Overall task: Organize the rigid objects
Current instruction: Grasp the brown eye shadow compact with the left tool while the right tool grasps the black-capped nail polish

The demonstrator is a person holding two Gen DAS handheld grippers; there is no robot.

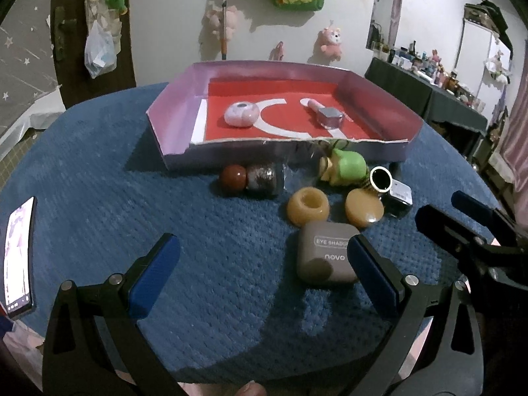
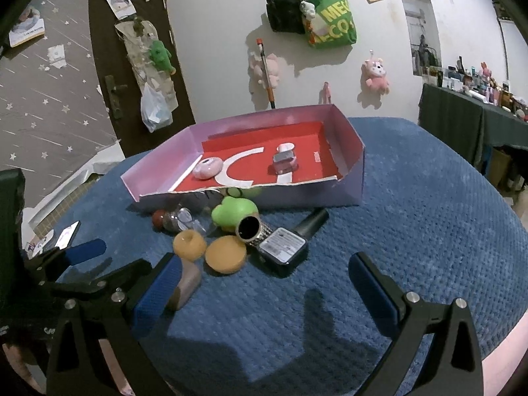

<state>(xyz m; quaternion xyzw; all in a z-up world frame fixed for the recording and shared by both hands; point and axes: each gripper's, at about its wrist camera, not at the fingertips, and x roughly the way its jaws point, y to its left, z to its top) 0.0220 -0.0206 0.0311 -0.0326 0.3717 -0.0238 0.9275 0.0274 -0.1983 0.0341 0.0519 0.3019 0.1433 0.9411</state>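
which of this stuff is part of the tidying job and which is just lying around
Part of the job:
- box
- eye shadow case
- tan ring
- tan disc
- green toy
- red-brown ball
- pink round case, already in the box

Just lying about:
- phone
- plush toys on the wall
- green bag

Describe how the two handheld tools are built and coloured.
Both look alike. The left tool has a black frame of angled struts with triangular cut-outs, round silver bolt heads at the joints, and two fingers faced with textured blue pads. The right tool shows the same black frame, silver bolts and blue pads. No cables, markings or sleeves are visible.
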